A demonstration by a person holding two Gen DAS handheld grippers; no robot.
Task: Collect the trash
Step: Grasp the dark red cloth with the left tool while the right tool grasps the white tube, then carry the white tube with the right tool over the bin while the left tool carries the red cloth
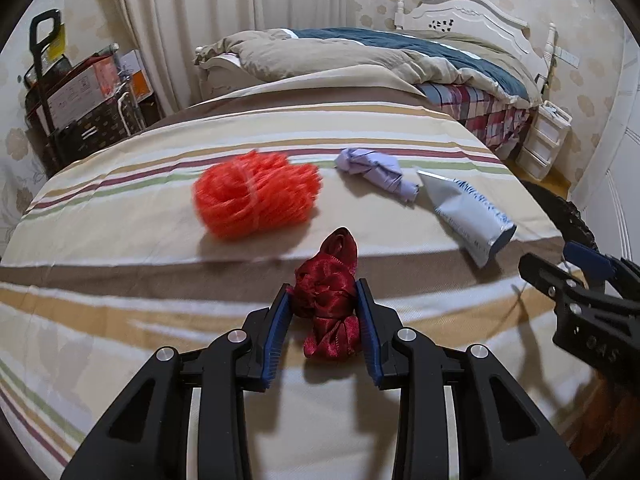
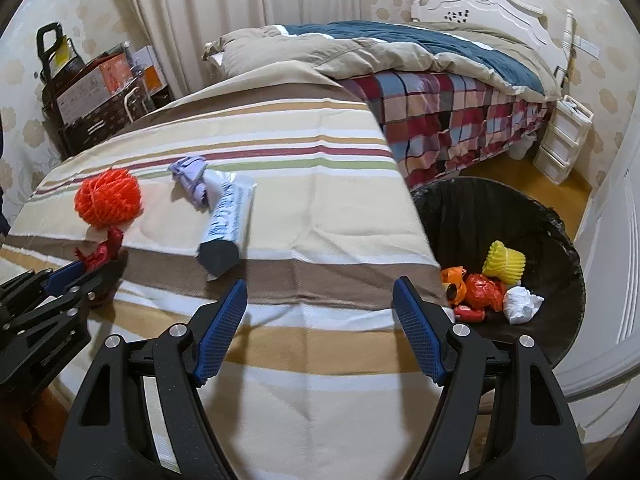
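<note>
My left gripper (image 1: 323, 292) is shut on a dark red crumpled ribbon (image 1: 329, 296) just above the striped cloth (image 1: 160, 208). An orange net ball (image 1: 256, 196), a crumpled lilac paper (image 1: 374, 172) and a pale blue tube (image 1: 468, 212) lie beyond it. My right gripper (image 2: 320, 292) is open and empty over the cloth's near edge. In the right wrist view the tube (image 2: 228, 220), the lilac paper (image 2: 192, 180), the orange ball (image 2: 108, 198) and the red ribbon (image 2: 104, 252) lie to the left. A black trash bin (image 2: 560, 240) at the right holds several pieces of trash.
The striped cloth covers a raised surface at the foot of a bed (image 2: 440, 120) with a plaid sheet and rumpled quilt. White plastic drawers (image 2: 566, 140) stand by the wall at the right. Boxes and a trolley (image 1: 80, 96) stand at the far left.
</note>
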